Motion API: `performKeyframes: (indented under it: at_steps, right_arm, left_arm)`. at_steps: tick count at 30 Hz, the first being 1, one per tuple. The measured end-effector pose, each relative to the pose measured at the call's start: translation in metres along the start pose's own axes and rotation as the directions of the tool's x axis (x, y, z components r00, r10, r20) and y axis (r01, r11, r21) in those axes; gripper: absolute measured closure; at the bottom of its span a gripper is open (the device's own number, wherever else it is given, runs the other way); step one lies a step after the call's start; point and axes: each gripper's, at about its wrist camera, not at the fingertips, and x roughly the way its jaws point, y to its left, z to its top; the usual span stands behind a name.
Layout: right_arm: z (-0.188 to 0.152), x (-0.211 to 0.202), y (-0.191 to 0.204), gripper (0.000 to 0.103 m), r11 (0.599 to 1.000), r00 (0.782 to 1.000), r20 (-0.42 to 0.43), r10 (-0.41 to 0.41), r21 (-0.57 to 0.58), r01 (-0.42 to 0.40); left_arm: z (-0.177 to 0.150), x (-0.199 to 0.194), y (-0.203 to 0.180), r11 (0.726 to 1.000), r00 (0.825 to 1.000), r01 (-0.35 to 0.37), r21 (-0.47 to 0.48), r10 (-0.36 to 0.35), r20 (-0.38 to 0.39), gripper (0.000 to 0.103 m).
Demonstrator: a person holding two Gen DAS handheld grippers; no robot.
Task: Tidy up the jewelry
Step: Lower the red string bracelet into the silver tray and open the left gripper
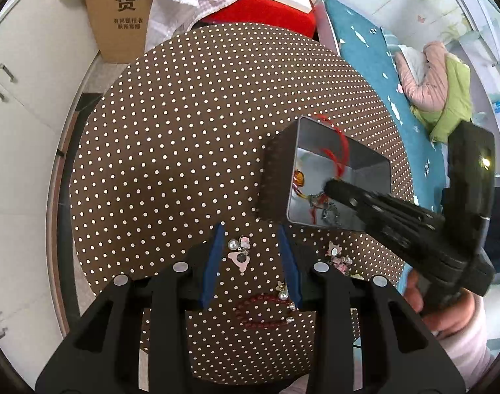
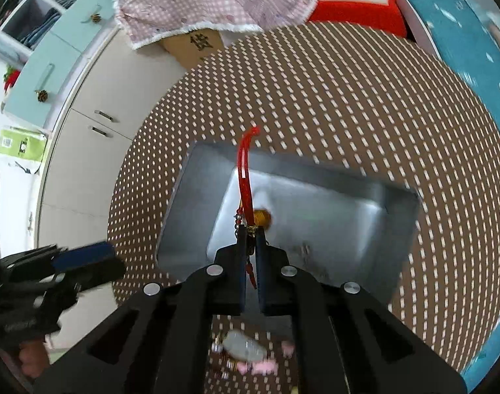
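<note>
An open metal tin (image 1: 276, 170) stands on the round brown dotted table (image 1: 184, 115). My right gripper (image 2: 250, 234) reaches into the tin (image 2: 348, 216), shut on a red cord charm (image 2: 245, 177) with an amber bead (image 2: 262, 217); the cord's loop sticks out over the far rim. My left gripper (image 1: 251, 228) hangs open over a pink and pearl piece (image 1: 238, 256) lying on the cloth. A dark red bead bracelet (image 1: 260, 312) lies nearer, between the fingers in the picture. Its pads touch neither.
More pink and pearl pieces (image 1: 338, 256) lie right of the left gripper, near the tin's front corner. Behind the table are a cardboard box (image 1: 123, 16), a red seat (image 1: 266, 13) and a teal mat (image 1: 364, 59). White cabinets (image 1: 17, 98) stand at the left.
</note>
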Motion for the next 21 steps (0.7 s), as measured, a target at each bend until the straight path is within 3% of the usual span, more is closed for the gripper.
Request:
performKeyframes:
  at_steps: [3, 6, 14, 16, 18, 21]
  right_arm:
    - [-0.007, -0.009, -0.011, 0.098, 0.998, 1.000, -0.014, 0.003, 0.068, -0.002]
    - [-0.011, -0.014, -0.015, 0.096, 0.996, 0.999, -0.025, -0.044, 0.072, 0.045]
    - [-0.024, -0.020, -0.020, 0.097, 0.993, 0.998, -0.041, -0.056, 0.099, 0.059]
    - [-0.026, -0.029, -0.019, 0.092, 0.993, 0.997, -0.029, -0.070, 0.089, 0.072]
    - [-0.023, -0.035, -0.019, 0.065, 0.992, 0.997, -0.015, -0.070, 0.100, 0.071]
    - [-0.022, -0.047, -0.017, 0.064, 0.993, 0.997, 0.010, -0.077, 0.088, 0.076]
  left_arm:
    - [0.001, 0.003, -0.001, 1.000, 1.000, -0.004, 0.007, 0.004, -0.007, 0.068]
    - [0.001, 0.004, -0.004, 1.000, 1.000, 0.007, 0.023, -0.006, -0.010, 0.068]
    - [-0.001, 0.007, -0.019, 0.998, 1.000, 0.014, 0.061, -0.013, -0.022, 0.068]
    - [-0.003, 0.007, -0.020, 0.998, 1.000, 0.013, 0.061, -0.012, -0.021, 0.068]
    - [-0.004, 0.006, -0.021, 0.998, 1.000, 0.014, 0.056, -0.013, -0.018, 0.068]
    - [-0.005, 0.004, -0.017, 0.999, 1.000, 0.016, 0.047, -0.015, -0.013, 0.068]
